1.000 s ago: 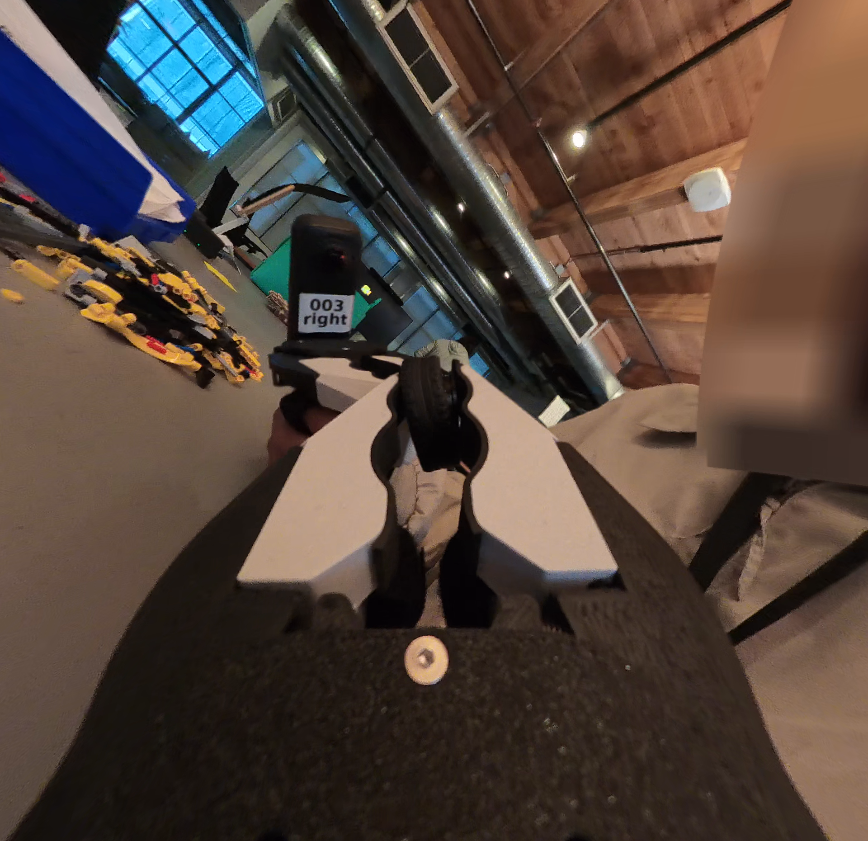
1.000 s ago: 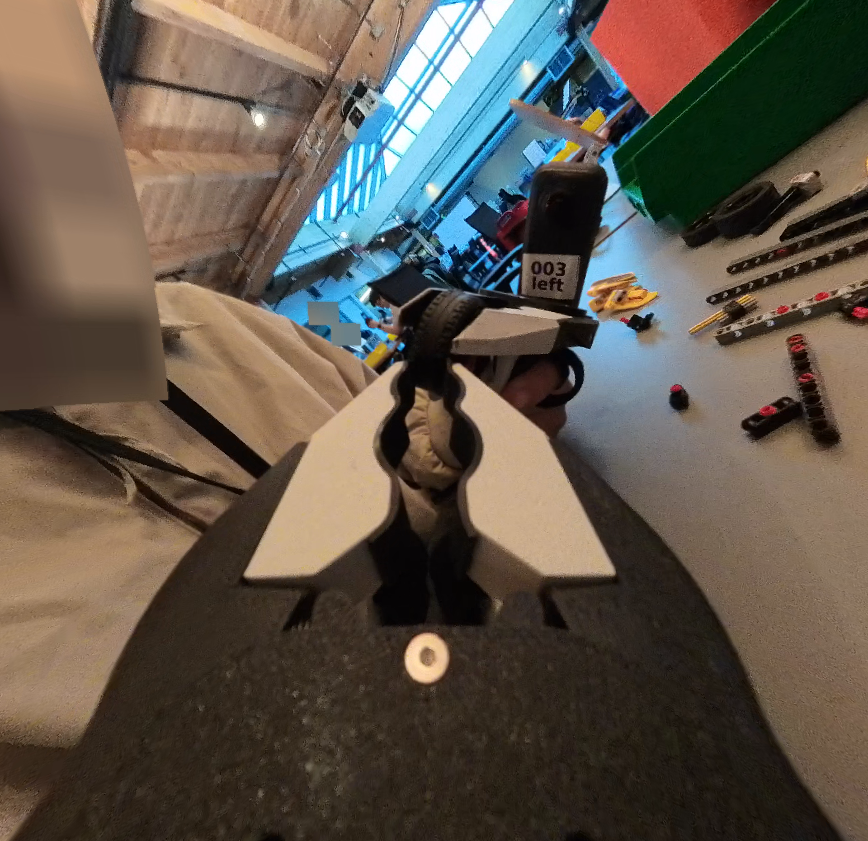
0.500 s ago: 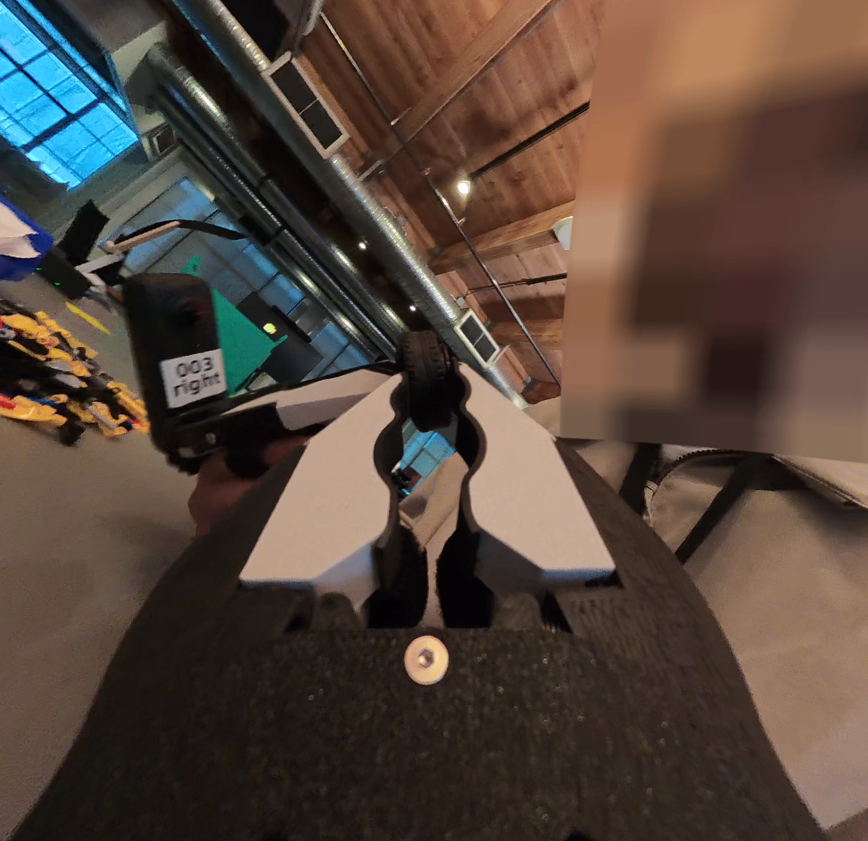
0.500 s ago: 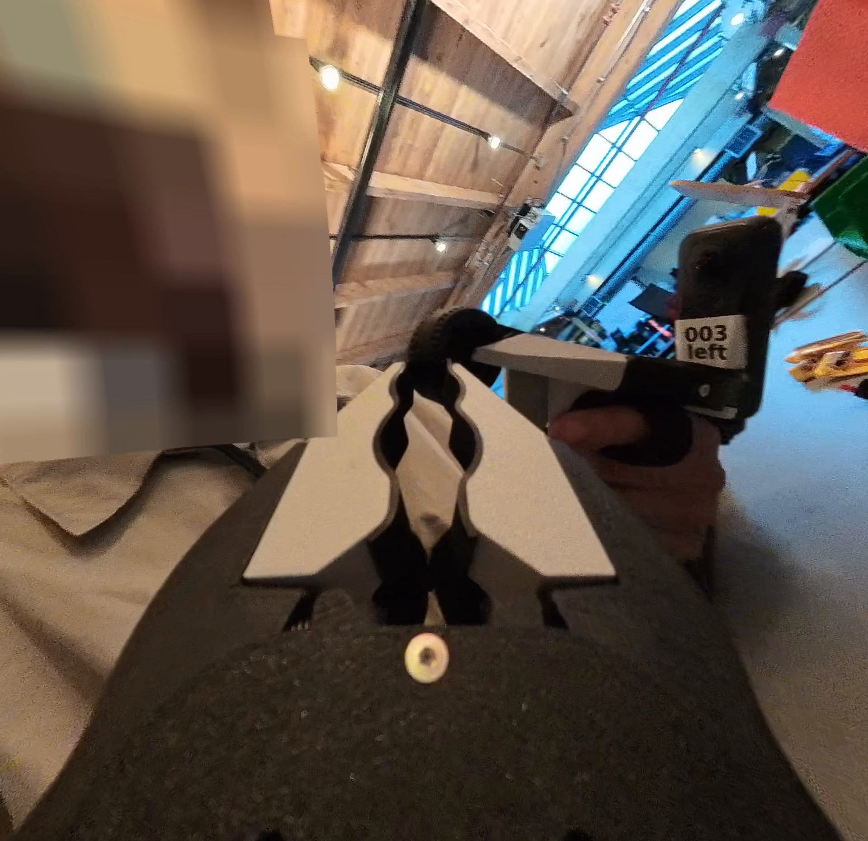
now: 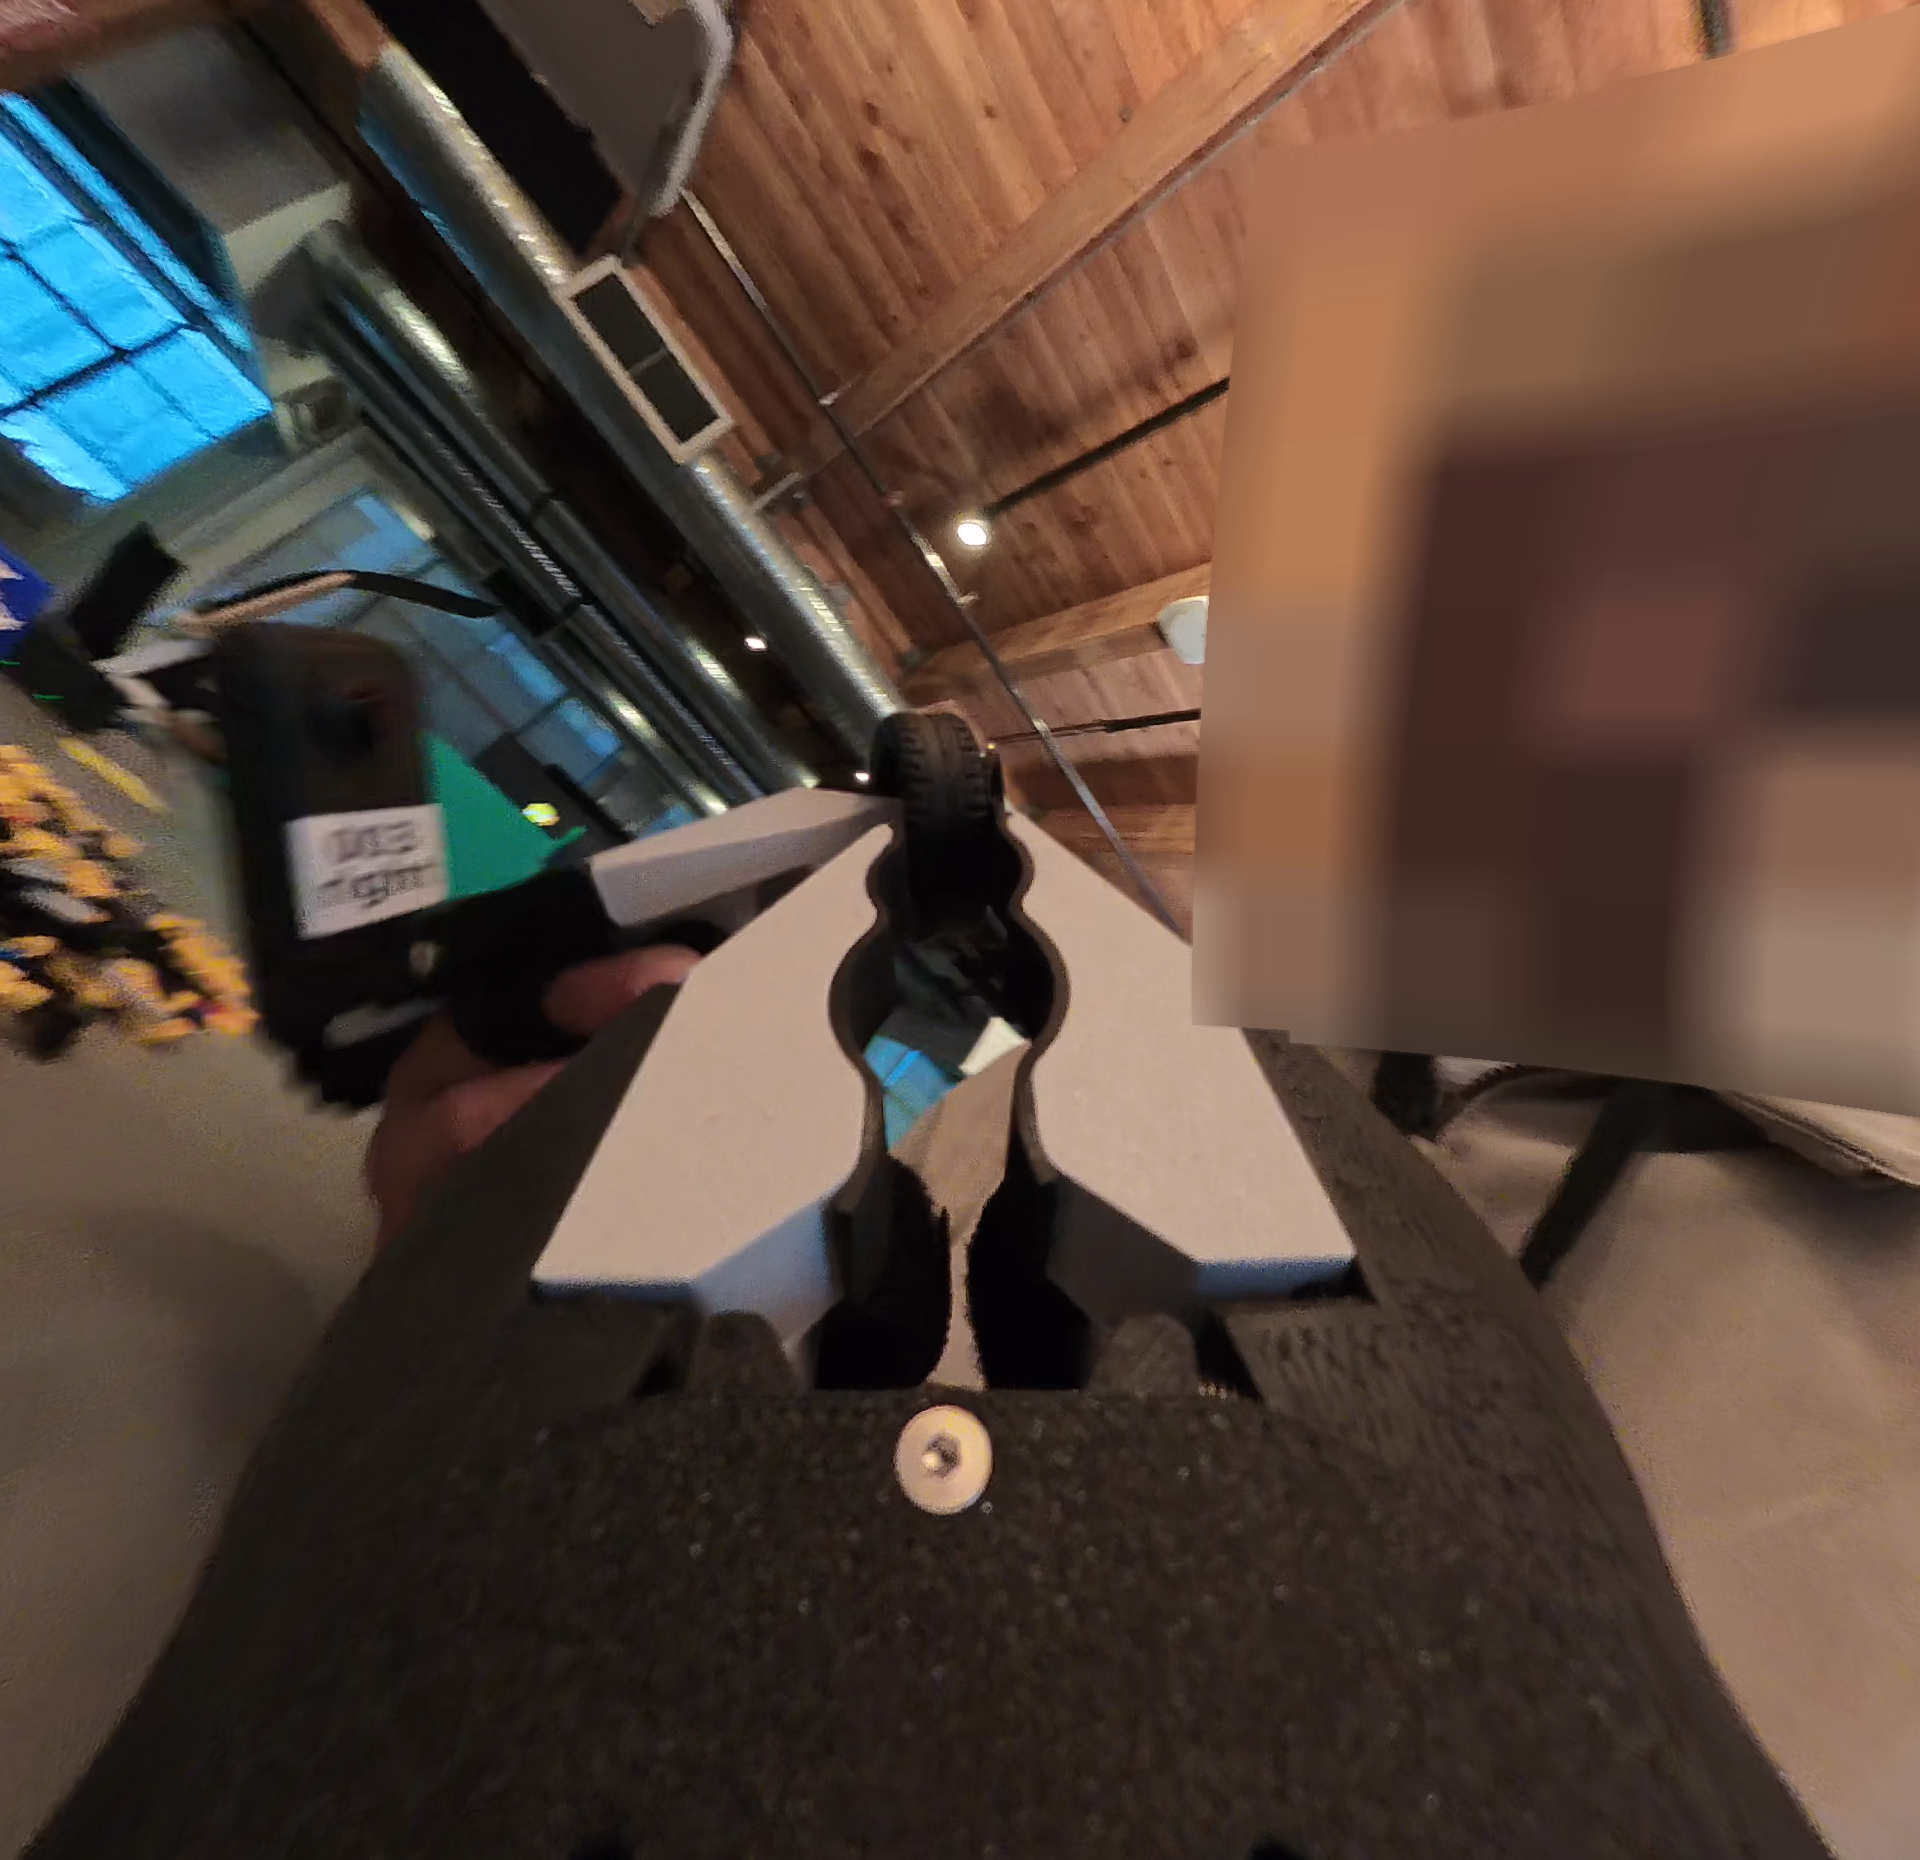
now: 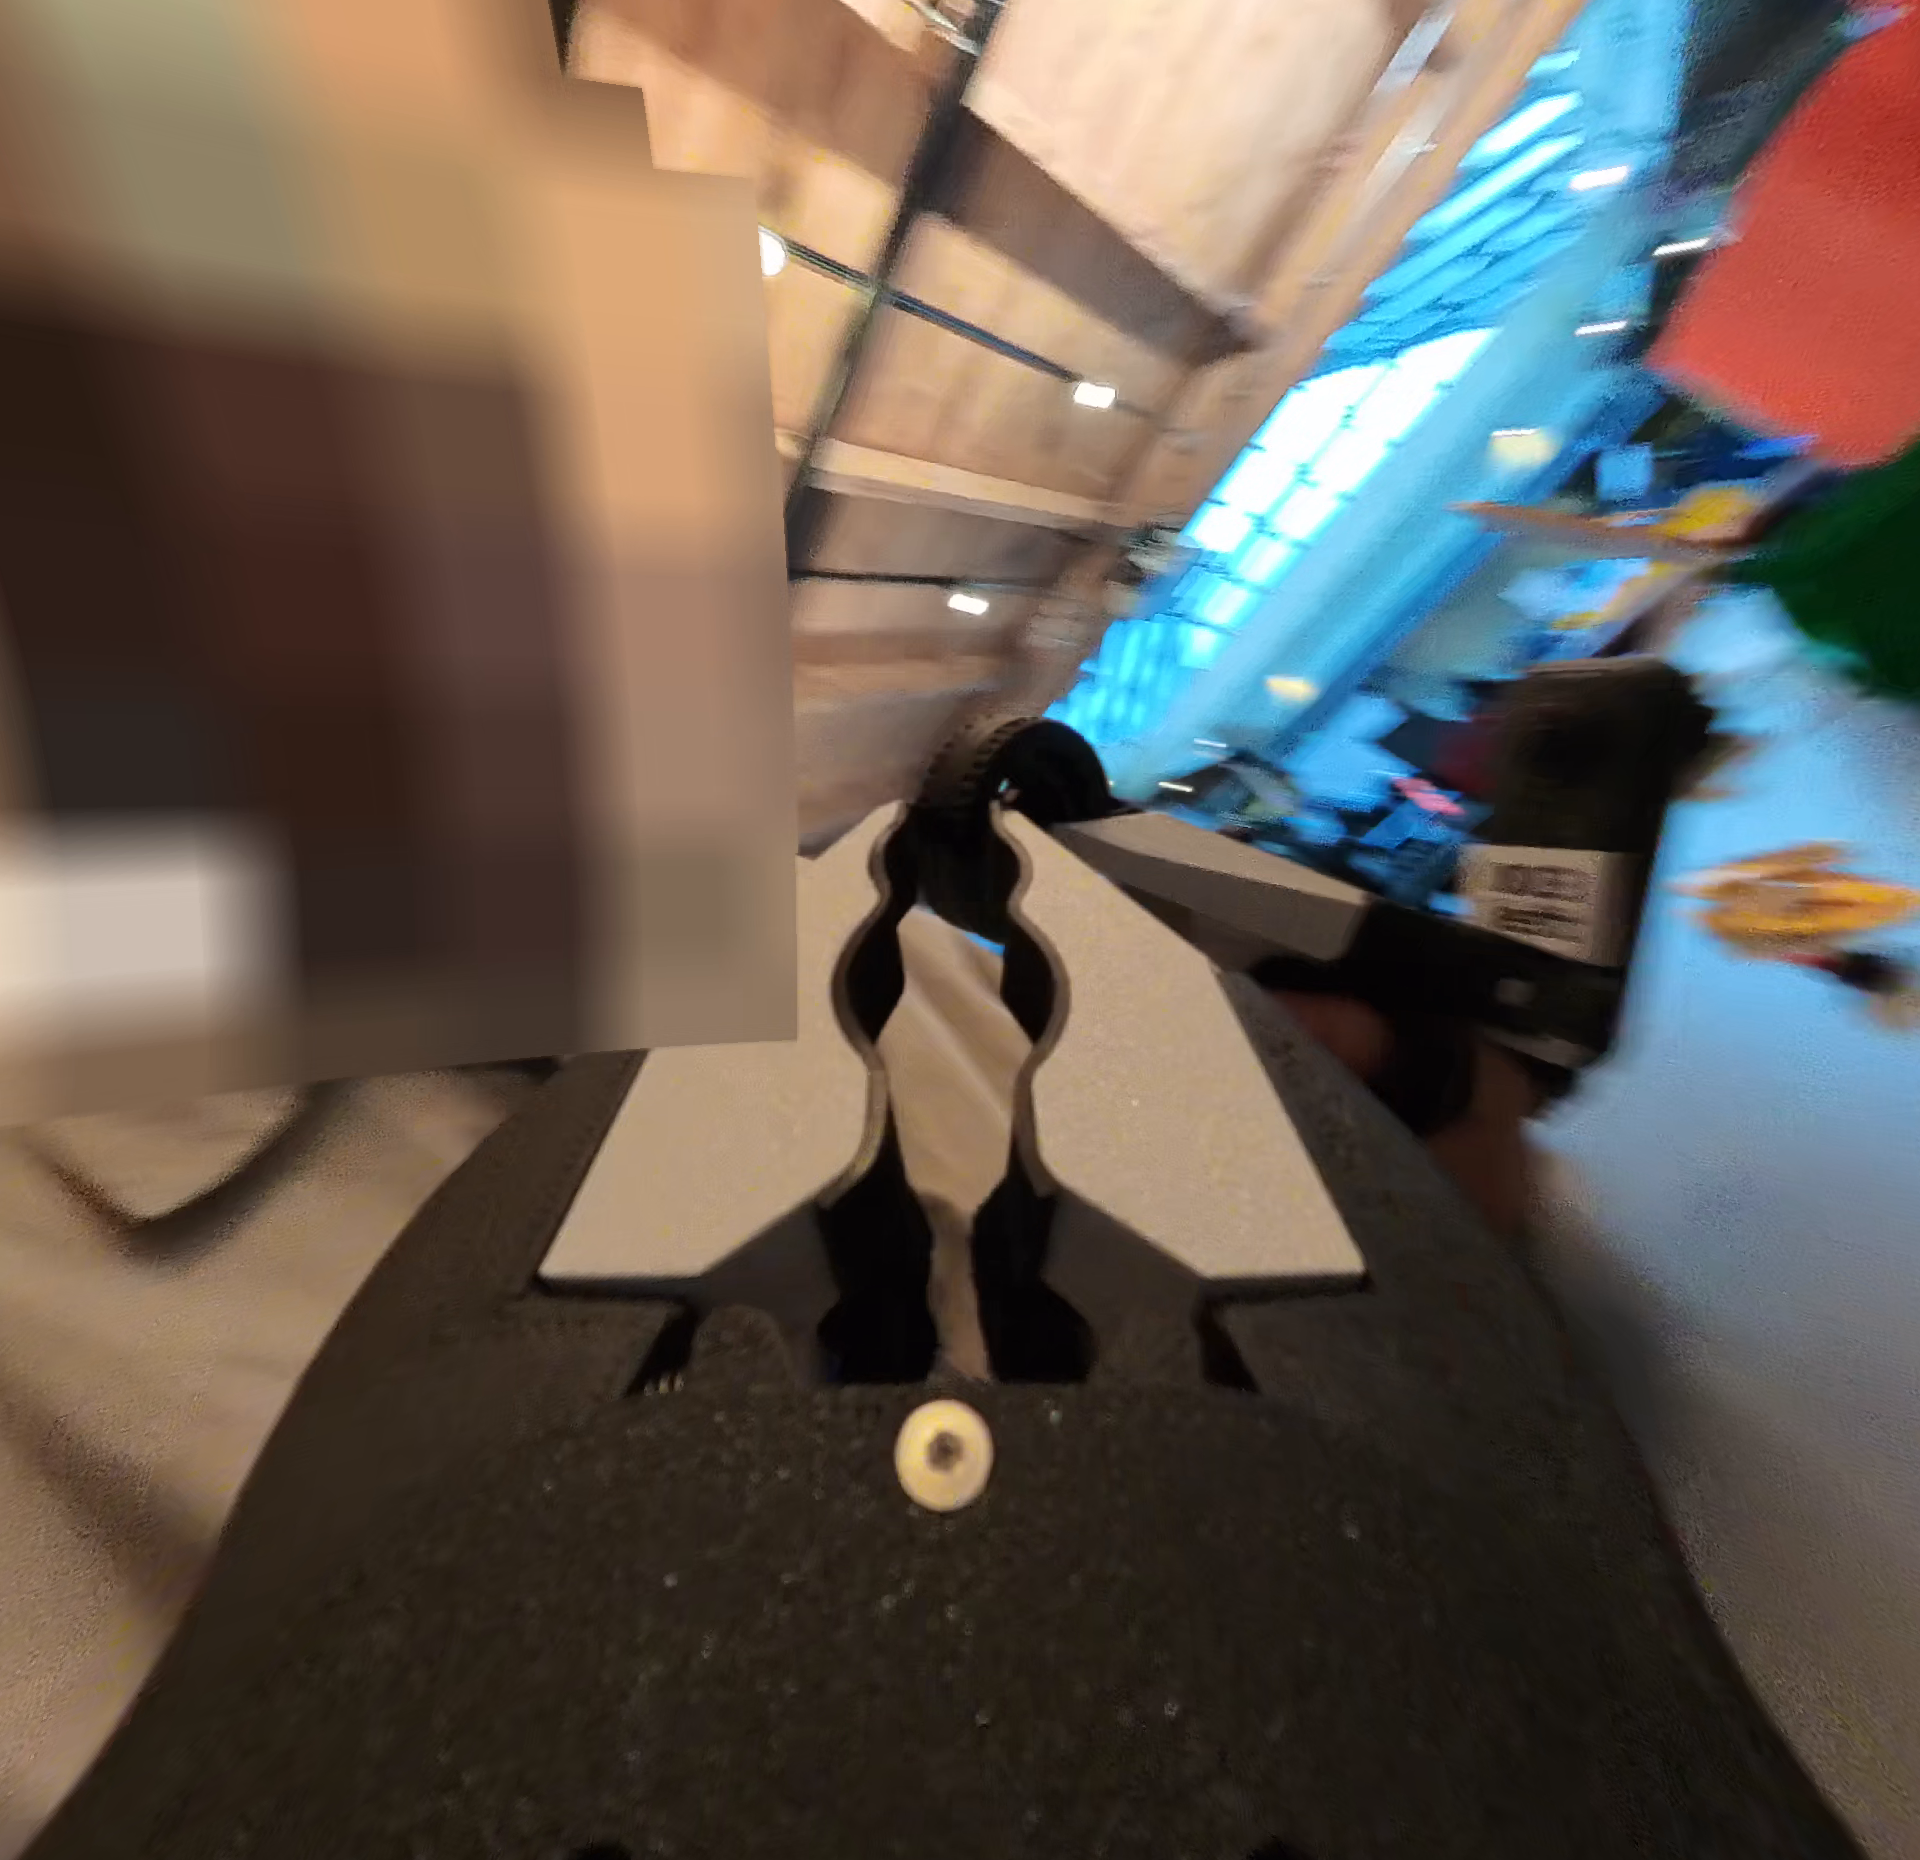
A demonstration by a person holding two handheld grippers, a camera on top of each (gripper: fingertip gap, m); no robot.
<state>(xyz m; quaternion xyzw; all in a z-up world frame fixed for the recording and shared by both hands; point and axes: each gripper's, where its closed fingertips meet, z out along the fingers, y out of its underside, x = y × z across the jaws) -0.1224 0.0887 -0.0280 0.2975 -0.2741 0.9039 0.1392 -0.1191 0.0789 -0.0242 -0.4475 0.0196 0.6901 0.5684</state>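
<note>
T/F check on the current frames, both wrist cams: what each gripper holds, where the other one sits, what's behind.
1. The left gripper is shut on a small black wheel. True.
2. The right gripper is wide open and holds nothing. False: its fingers pinch a black wheel piece at their tips.
3. In the left wrist view, the other gripper comes in from the left, its finger tip by the wheel. True.
4. The ceiling is white plaster. False: wooden planks and beams.
5. Yellow and black parts lie far left in the left wrist view. True.
</note>
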